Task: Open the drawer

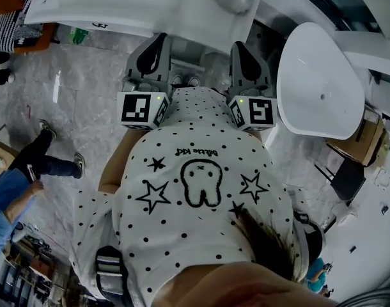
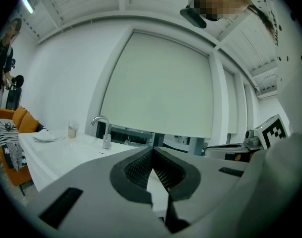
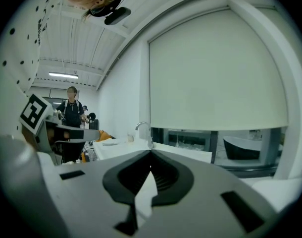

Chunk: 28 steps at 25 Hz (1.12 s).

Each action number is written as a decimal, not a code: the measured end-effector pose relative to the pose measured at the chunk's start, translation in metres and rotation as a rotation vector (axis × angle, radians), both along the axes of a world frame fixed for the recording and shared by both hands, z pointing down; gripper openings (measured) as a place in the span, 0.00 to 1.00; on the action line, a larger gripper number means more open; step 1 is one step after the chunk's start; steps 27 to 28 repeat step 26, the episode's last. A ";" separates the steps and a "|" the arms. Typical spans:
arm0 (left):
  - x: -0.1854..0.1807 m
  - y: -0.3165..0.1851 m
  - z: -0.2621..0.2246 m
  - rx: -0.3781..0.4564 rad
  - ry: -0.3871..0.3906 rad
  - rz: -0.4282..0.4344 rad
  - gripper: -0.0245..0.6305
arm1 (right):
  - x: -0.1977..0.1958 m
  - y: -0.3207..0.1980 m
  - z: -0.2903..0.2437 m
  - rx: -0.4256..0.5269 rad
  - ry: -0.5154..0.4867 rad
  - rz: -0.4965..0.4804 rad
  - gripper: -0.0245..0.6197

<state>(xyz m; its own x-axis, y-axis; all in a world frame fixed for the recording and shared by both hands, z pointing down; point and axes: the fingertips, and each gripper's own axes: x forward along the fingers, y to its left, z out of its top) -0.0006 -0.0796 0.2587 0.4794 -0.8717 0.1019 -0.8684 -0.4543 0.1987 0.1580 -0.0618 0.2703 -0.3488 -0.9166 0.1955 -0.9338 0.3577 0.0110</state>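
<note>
Both tools are pressed together on nothing: the left gripper and the right gripper have their tips meeting and are aimed roughly level toward the white counter. The drawer shows in no view. I'd guess it sits in that counter's front, somewhere below the tap. The step in hand is the approach — tilt the grippers down, find the handle or edge, and part one pair of jaws before reaching it. The drawer's facing and long axis can't be told — probably along the counter's front.
</note>
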 end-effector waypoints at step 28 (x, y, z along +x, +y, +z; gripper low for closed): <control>-0.004 -0.001 0.012 -0.088 0.005 -0.019 0.04 | -0.021 -0.002 0.011 -0.054 0.031 -0.088 0.06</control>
